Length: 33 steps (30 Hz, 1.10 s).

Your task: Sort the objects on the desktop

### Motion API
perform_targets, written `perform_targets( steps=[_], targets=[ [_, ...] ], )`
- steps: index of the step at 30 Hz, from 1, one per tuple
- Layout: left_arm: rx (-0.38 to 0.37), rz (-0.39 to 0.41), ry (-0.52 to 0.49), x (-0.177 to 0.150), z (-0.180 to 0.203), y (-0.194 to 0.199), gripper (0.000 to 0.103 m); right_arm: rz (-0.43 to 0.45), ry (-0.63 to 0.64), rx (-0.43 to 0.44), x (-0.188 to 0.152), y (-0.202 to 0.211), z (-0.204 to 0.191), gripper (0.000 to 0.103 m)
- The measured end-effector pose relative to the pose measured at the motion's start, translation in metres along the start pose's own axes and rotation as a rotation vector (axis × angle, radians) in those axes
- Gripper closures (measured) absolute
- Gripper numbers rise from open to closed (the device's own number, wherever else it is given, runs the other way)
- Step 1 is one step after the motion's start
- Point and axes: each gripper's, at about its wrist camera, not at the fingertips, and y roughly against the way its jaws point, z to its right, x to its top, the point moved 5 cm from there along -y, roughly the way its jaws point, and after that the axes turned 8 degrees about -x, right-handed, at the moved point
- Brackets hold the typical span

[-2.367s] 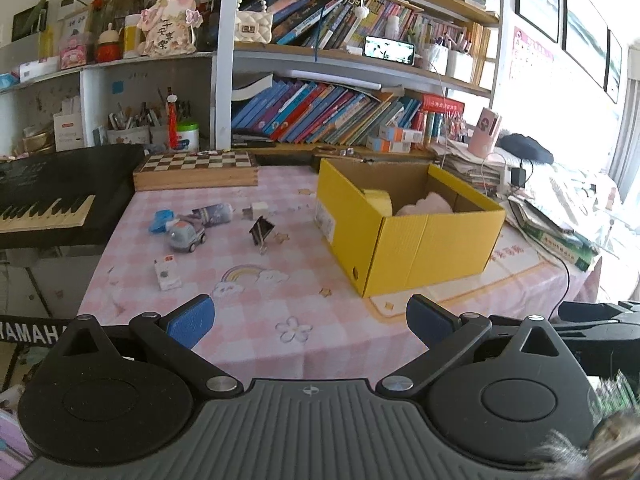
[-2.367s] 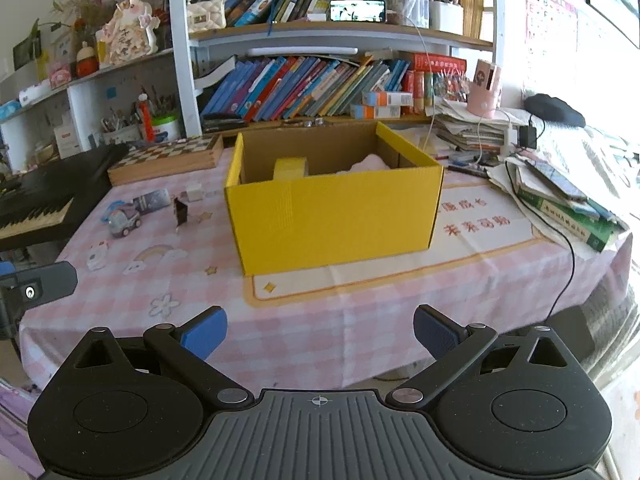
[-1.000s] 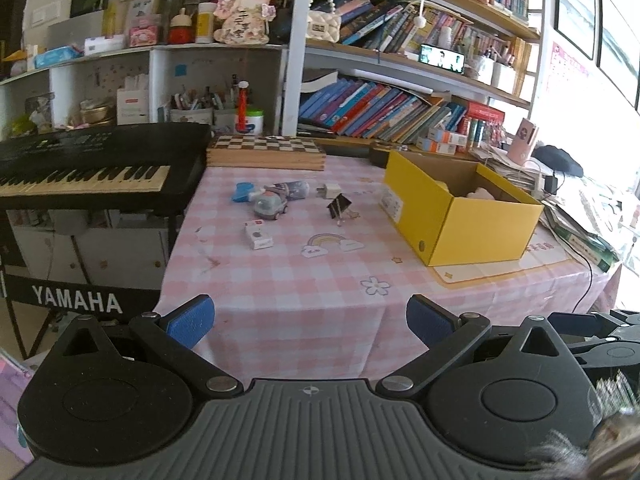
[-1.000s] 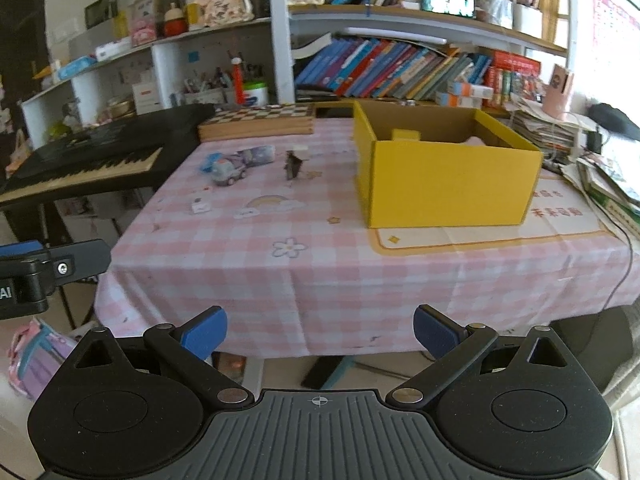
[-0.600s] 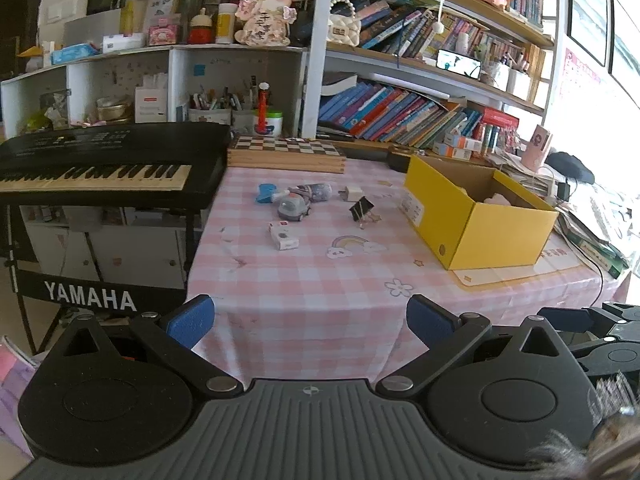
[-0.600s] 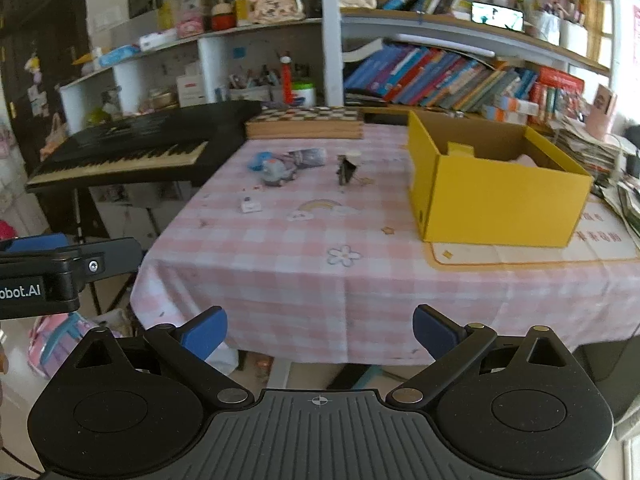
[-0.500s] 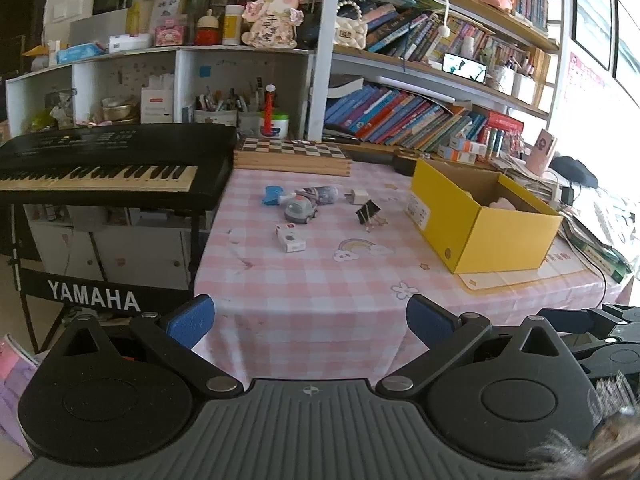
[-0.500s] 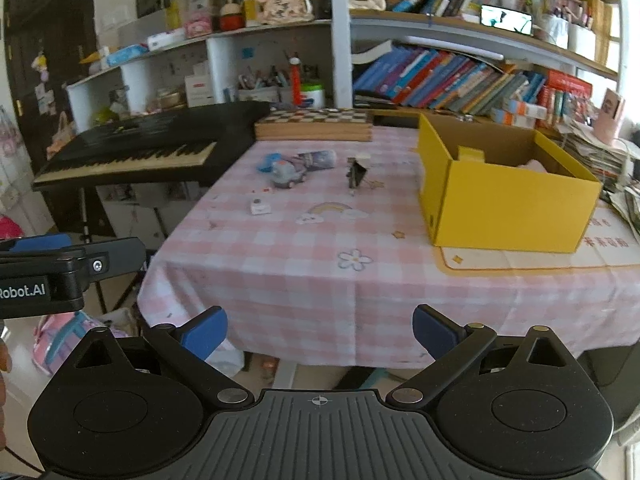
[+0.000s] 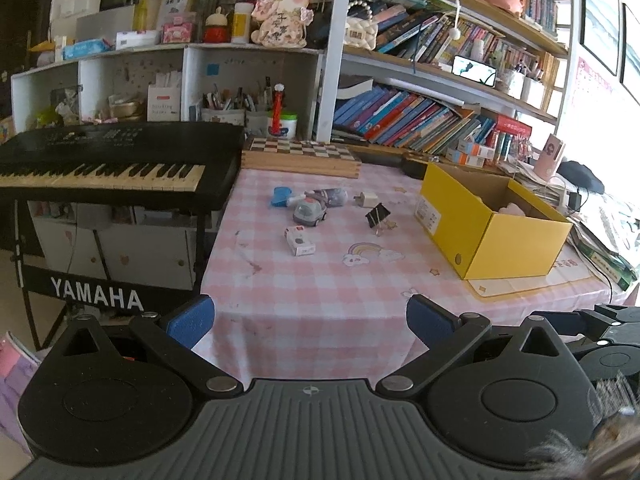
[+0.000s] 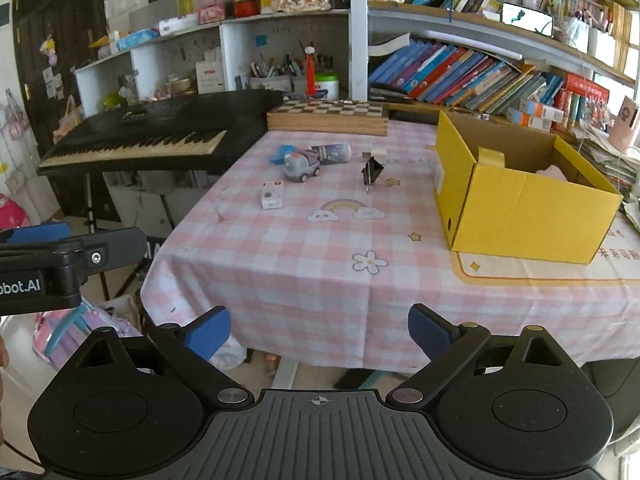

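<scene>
Left wrist view: since 2.4 s ago the viewpoint has backed away from the table (image 9: 320, 292); the yellow box (image 9: 516, 248), formerly close, now sits well off to the right. No sorting step is under way; a fresh approach is judged necessary. The left gripper (image 9: 310, 318) stands open and empty. The toy car (image 9: 310, 213), binder clip (image 9: 378, 216) and small white box (image 9: 300, 241) lie well ahead of the fingers.

Right wrist view: the right gripper (image 10: 319, 329) is open, jaws closing slightly, nothing between them. The same 3 items lie far ahead, left of the yellow box.
</scene>
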Motion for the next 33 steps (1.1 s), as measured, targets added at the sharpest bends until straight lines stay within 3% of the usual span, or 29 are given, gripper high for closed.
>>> perform_targets(
  steps=[9,14,33],
  targets=[
    [-0.005,-0.013,0.002,0.006,-0.004,-0.023,0.000,-0.011,0.013,0.019,0.010,-0.019,0.001,0.007],
    [-0.002,-0.034,0.012,0.010,-0.008,-0.040,0.000,-0.028,0.041,0.043,0.017,-0.034,-0.004,0.014],
    [0.023,-0.095,0.064,0.044,-0.020,-0.115,0.000,-0.080,0.067,0.071,0.067,-0.107,0.014,0.014]
  ],
)
